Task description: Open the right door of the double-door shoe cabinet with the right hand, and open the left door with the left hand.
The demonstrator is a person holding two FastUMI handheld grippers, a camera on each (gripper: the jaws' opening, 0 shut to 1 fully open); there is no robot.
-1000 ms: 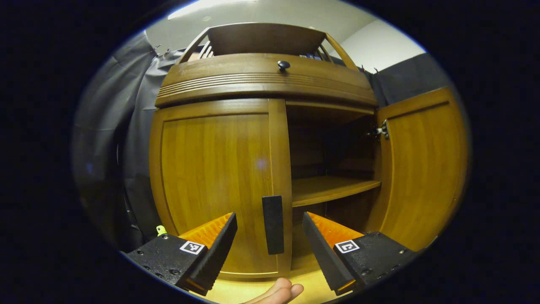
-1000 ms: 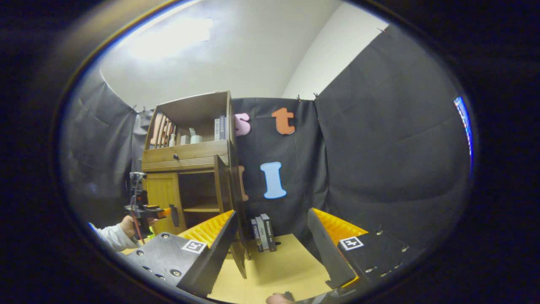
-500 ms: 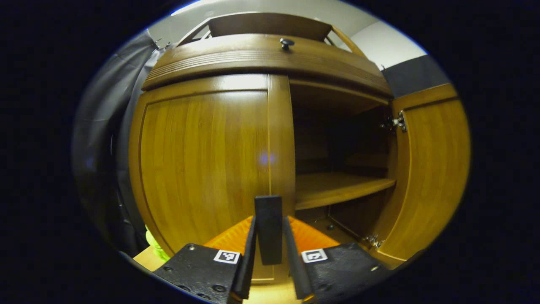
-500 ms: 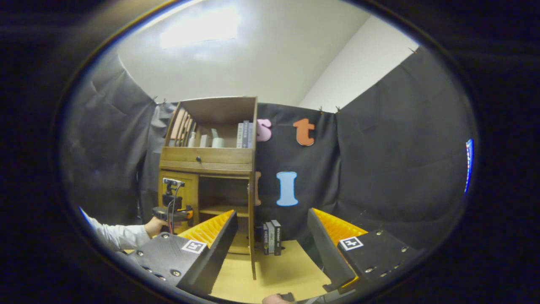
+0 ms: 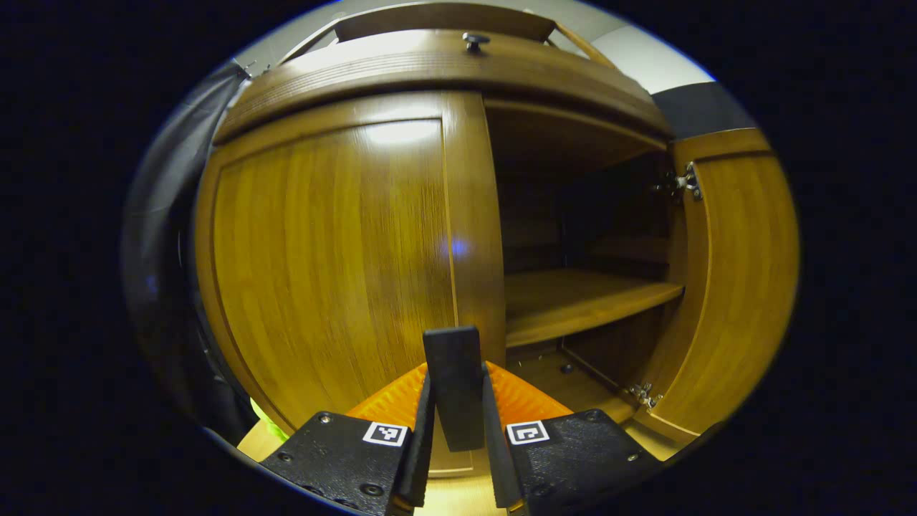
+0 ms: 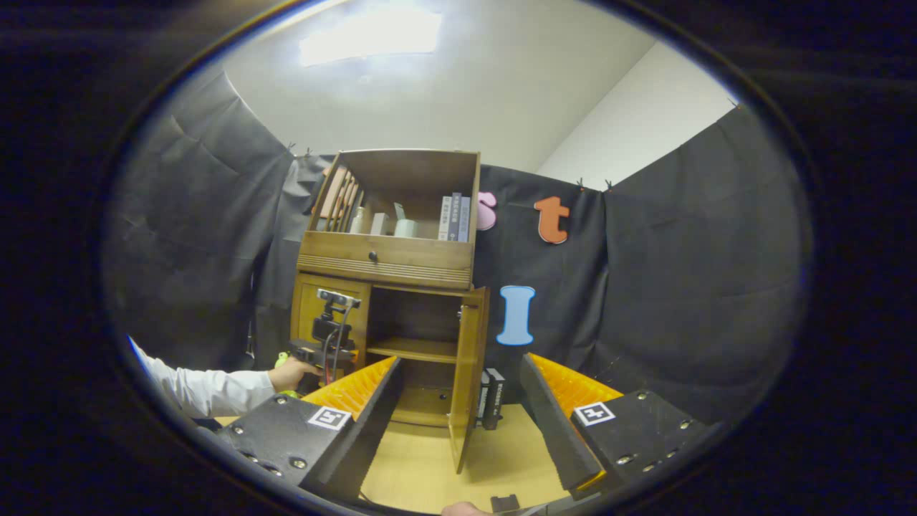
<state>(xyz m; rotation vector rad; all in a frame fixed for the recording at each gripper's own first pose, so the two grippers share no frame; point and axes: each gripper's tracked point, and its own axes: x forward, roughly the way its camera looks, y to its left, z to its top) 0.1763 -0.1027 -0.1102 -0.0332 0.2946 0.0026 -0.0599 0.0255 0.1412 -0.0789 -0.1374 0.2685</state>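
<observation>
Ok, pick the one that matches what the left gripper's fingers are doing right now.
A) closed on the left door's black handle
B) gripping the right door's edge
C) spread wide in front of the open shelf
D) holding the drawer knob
A: in the left gripper view the left gripper has both fingers pressed against the black handle of the closed left door.

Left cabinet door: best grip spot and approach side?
Grip the black vertical handle near the left door's free inner edge, coming straight at its front, one finger on each side. It stands proud of the flat panel. The left hand-held gripper is clamped there.
</observation>
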